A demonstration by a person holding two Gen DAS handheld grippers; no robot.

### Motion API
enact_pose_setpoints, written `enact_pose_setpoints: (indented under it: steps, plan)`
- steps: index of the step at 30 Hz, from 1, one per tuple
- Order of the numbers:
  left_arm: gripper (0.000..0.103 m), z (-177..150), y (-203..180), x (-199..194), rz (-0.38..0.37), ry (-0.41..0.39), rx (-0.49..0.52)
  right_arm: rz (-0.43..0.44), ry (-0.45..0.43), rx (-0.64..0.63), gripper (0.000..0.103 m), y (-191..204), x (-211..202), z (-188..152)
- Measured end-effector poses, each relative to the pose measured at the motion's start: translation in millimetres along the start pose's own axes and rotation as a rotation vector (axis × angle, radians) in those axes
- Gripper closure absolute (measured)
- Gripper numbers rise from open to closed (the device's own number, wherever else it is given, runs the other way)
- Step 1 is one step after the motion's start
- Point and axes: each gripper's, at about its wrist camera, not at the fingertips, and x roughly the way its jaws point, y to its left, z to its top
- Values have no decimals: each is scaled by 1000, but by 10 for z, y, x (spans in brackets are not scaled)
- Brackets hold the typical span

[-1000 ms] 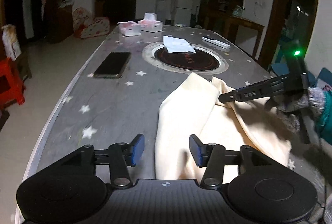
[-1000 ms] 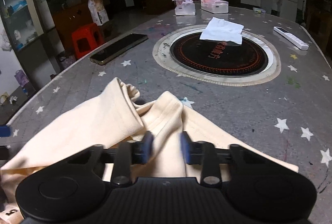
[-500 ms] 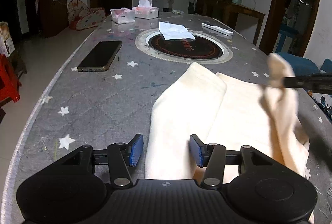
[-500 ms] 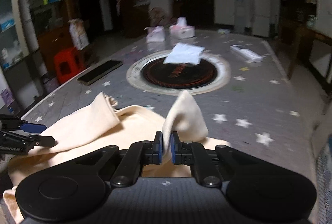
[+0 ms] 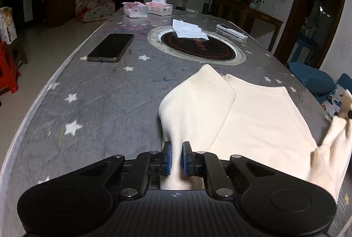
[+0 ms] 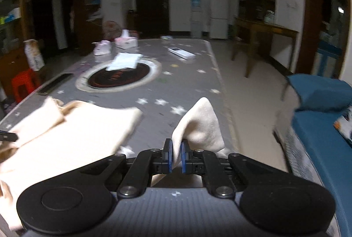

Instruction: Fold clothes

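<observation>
left gripper [image 5: 175, 157]: clamped on near edge of cream garment [image 5: 259, 113] | right gripper [image 6: 175, 156]: pinched raised corner, lifted off table [image 5: 105, 105] | garment: spread on table, near end

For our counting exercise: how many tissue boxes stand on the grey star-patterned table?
2. A white tissue box with pink wrapping and a white tissue box with a tissue sticking up stand side by side at the grey star-patterned table's far end.

left wrist view low over the table [image 5: 105, 118], facing down its length, right wrist view likewise, both sharing the cooktop ring [image 5: 197, 46]
</observation>
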Motion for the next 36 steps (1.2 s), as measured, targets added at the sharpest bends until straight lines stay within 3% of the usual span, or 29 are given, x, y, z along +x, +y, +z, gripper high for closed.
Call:
enact_pose_setpoints:
  steps: [7,10,15,17,22,33,36]
  plan:
    - [88,-84,52,-215,29,-8,-19,-63,81,64,95,-257,23,-318]
    - [88,-17,8,-321,35,-47,8,-74,62,52,90,-232,-34,-296]
    - [80,118,-246,-352,-37,-92,90,-88,12,36,80,-179,-111,-191]
    - [72,162,-388,-233,-53,-81,124,-67,-5,37,70,-138,-114,-125]
    - [54,255,-666,99,-17,-79,194,12,-4,-1,65,83,-56,-51]
    - [52,374,-764,727,70,-32,196,188,43,-81,57,641,274,7]
    - [58,363,-719,780,76,-35,191,222,51,-96,55,752,353,15]
